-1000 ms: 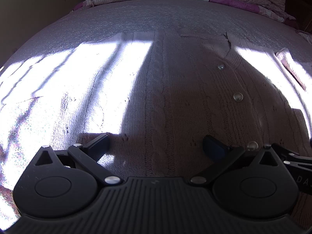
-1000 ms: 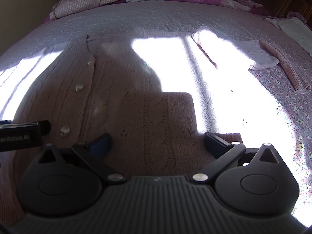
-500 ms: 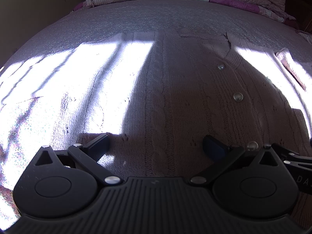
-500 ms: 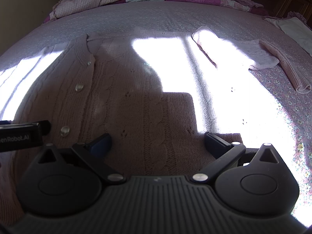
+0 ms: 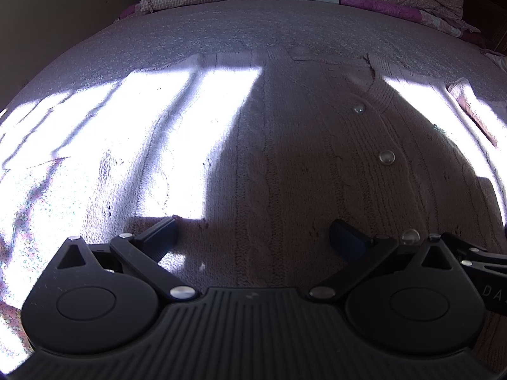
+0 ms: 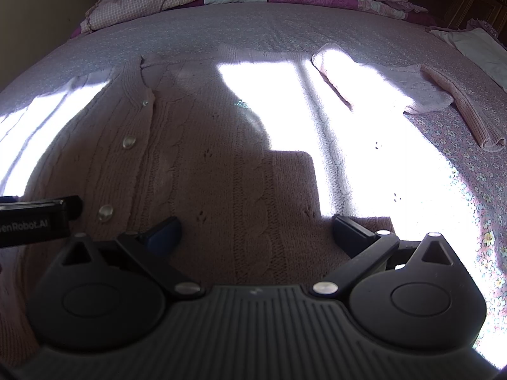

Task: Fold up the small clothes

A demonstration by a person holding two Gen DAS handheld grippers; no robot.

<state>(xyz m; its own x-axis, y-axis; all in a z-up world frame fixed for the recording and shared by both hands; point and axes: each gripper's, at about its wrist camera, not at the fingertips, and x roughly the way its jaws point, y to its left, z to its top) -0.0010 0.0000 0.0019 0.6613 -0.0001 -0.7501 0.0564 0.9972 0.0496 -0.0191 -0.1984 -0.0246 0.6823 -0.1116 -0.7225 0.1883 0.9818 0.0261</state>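
Matte black grippers, left point(image 5: 253, 237) and right point(image 6: 256, 231): ribbed base, round hubs, silver screws, blue-tinged fingertips point(image 5: 345, 239), white lettering at nine o'clock.

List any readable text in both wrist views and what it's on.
"enRobot.AI": on the left gripper body at the right wrist view's left edge; the start is cut off.
"DA": on the right gripper body at the left wrist view's right edge; the rest is cut off.
Nothing readable on the cardigan.
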